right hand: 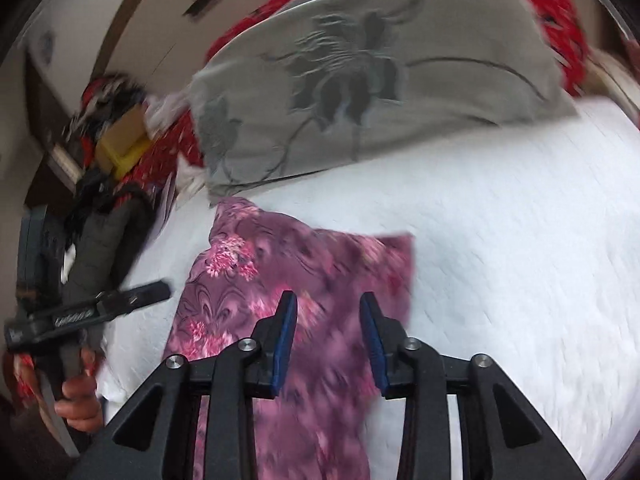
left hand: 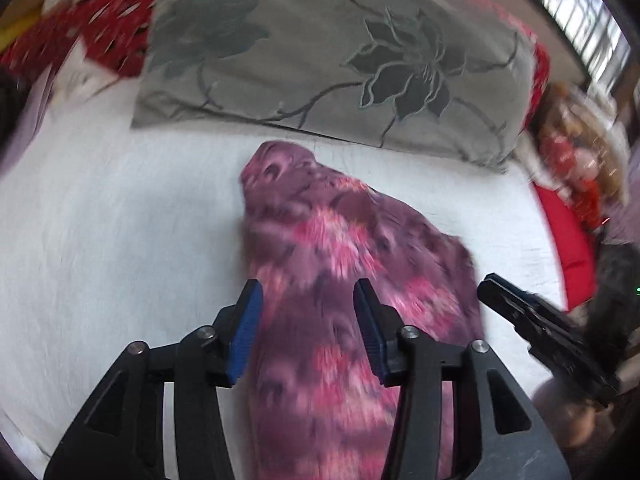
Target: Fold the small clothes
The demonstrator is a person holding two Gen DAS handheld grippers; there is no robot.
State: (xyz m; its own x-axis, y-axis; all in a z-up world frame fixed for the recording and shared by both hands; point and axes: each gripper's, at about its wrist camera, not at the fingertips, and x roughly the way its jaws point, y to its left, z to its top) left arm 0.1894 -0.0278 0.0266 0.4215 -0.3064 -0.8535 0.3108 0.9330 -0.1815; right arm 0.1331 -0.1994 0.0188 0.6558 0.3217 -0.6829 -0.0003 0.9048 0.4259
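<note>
So the purple-and-pink floral garment [left hand: 340, 280] is lying on the white bedsheet [left hand: 100, 220], bunched into a long, lumpy strip that runs from the near edge up toward the grey flower-print pillow [left hand: 320, 60], stopping just short of it. In the right wrist view one corner of the cloth sticks out flat to the side.

Left claw [left hand: 308, 300] hangs over the near part of the garment with its jaws partly apart; the blue pads [left hand: 244, 336] aren't pinching anything, the fabric just shows in the gap below. Right claw [right hand: 328, 312] is the same deal: jaws partly open over the cloth, nothing gripped.

From the right wrist camera you can see the left claw side-on at the left edge, with the person's hand [right hand: 80, 396] wrapped round its handle. Behind the pillow there's red patterned bedding [left hand: 100, 36], and a messy pile of stuff [right hand: 108, 120] sits off the far side of the bed. Everything's pretty motion-blurred.
</note>
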